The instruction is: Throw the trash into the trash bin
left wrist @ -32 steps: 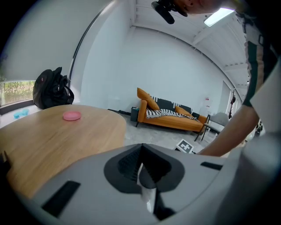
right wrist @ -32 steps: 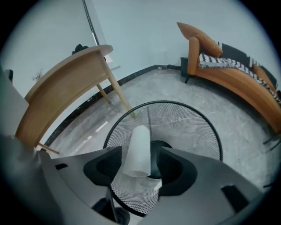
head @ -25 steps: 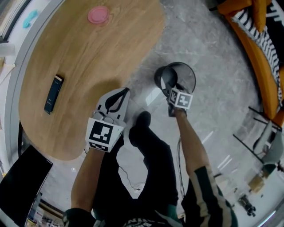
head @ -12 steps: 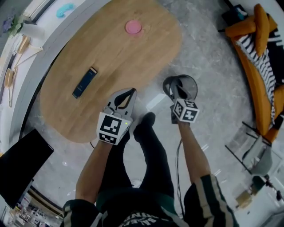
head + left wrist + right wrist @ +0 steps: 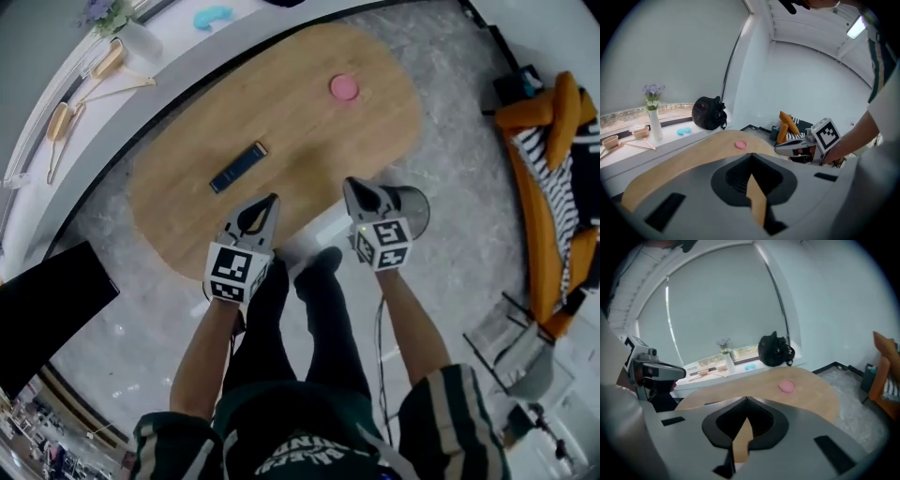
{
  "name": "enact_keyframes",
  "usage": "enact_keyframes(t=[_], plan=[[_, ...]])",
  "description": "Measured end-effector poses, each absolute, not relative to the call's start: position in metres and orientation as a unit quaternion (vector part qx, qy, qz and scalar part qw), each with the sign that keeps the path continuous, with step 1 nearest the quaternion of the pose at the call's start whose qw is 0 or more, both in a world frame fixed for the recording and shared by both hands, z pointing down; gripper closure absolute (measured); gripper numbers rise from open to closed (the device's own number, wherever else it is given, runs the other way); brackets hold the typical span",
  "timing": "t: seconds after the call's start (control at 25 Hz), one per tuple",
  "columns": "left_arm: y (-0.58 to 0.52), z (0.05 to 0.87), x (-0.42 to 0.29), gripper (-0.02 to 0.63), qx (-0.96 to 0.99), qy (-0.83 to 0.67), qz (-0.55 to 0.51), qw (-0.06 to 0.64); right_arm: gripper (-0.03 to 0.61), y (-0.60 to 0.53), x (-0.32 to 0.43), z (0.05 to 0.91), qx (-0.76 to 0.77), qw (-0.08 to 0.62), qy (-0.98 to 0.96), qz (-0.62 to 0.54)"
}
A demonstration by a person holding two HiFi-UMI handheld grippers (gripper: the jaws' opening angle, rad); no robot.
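Observation:
The dark round trash bin (image 5: 415,206) stands on the grey floor just off the table's right end, partly hidden behind my right gripper (image 5: 349,183). That gripper is shut with nothing between its jaws; in the right gripper view its tips (image 5: 746,398) meet in a point over the wooden table (image 5: 811,394). My left gripper (image 5: 271,199) hangs over the table's near edge, jaws together and empty, and its tips (image 5: 751,153) also meet. No trash shows in any view.
On the oval wooden table (image 5: 187,197) lie a pink disc (image 5: 344,87) and a dark flat device (image 5: 237,167). A sill behind holds wooden spoons (image 5: 84,89), a vase (image 5: 653,117) and a black bag (image 5: 708,113). An orange couch (image 5: 548,187) stands at the right.
Both grippers have risen, the right one up and away from over the bin's mouth. The head has lifted, so more of the table and sill shows.

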State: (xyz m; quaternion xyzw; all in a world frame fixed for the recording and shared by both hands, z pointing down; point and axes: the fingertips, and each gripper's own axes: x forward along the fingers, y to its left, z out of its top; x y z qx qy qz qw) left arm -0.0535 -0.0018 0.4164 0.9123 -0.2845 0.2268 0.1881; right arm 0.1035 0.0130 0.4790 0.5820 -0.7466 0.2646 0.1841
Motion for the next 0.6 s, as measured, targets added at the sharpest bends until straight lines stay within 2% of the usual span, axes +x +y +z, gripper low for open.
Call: enact_keyframes(t=[0.32, 0.44, 0.6], plan=[[-0.024, 0.419, -0.152, 0.614, 0.881, -0.373, 0.206, 0.207, 0.569, -0.037, -0.027, 0.484, 0.449, 0.242, -0.836, 0.202], [-0.024, 0.426, -0.186, 0.614, 0.866, -0.404, 0.198, 0.217, 0.526, -0.046, -0.078, 0.49, 0.386, 0.272, -0.864, 0.175], [-0.018, 0.436, -0.223, 0.614, 0.85, -0.433, 0.193, 0.23, 0.428, -0.051, -0.124, 0.512, 0.311, 0.335, -0.882, 0.11]])
